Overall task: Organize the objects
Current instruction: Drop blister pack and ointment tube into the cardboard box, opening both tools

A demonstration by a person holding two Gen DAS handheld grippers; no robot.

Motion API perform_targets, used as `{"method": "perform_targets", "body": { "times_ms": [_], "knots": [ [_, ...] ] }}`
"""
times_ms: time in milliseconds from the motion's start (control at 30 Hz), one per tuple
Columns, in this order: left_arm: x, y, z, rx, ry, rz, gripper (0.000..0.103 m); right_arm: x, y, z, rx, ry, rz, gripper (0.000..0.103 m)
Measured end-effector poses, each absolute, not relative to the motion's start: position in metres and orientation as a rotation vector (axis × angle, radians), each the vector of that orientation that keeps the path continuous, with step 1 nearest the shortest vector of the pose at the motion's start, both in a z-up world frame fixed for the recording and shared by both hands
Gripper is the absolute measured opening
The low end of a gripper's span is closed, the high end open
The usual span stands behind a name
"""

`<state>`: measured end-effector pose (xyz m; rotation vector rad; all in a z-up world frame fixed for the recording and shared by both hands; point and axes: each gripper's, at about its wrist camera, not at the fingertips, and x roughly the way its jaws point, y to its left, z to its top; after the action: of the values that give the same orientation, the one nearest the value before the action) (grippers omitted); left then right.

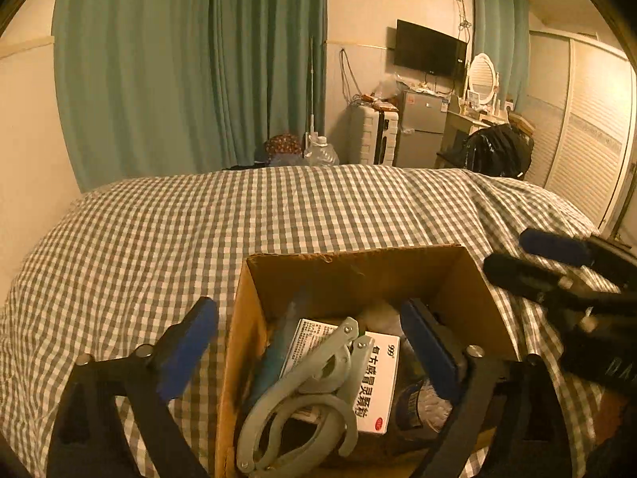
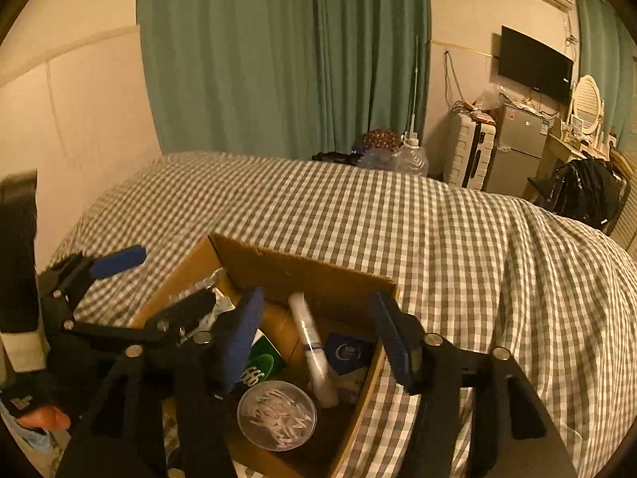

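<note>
- The cardboard box (image 1: pixel 358 279) sits on the bed (image 1: pixel 159 239), directly under both tools, its top open so things can be lifted out or dropped in from above.
- The left hand-held gripper (image 1: pixel 310 342) hangs over the box's left wall with its jaws spread wide and nothing between them: 1 blue pad lies outside the wall, the other over the inside, as if straddling the edge to steady or shift the box.
- Just below and ahead of it lie a grey plastic clip (image 1: pixel 302 394) resting on a white medicine carton (image 1: pixel 342 374), both loose on top of the pile and likely the easiest to pick.
- The right hand-held gripper (image 2: pixel 318 338) also stands apart and empty, over the box's near right part.
- Between its fingers show a white tube (image 2: pixel 312 342) leaning along the floor of the box, a round clear tub of small white pieces (image 2: pixel 276 414) below it, and a green pack (image 2: pixel 262 362) by the left pad.
- The 2 tools crowd the same opening; the left one shows at the right one's left (image 2: pixel 115 263), so a collision seems the main risk.
- The checked bedcover beyond and to both sides of the box is bare, giving soft, wide room to set things down; the box walls are the only hard edges.
</note>
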<state>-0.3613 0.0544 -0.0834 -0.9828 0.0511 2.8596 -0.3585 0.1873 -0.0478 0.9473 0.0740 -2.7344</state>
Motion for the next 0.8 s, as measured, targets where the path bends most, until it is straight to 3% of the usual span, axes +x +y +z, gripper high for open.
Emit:
{"method": "perform_targets", "body": {
  "times_ms": [533, 800],
  "knots": [
    [-0.248, 0.022, 0.004, -0.858, 0.08, 2.989, 0.103, -0.247, 0.199, 0.055, 0.709, 0.113, -2.824, 0.091],
    [-0.193, 0.001, -0.015, -0.92, 0.122, 3.0, 0.103, -0.198, 0.177, 0.026, 0.72, 0.183, -2.77, 0.103]
  ]
}}
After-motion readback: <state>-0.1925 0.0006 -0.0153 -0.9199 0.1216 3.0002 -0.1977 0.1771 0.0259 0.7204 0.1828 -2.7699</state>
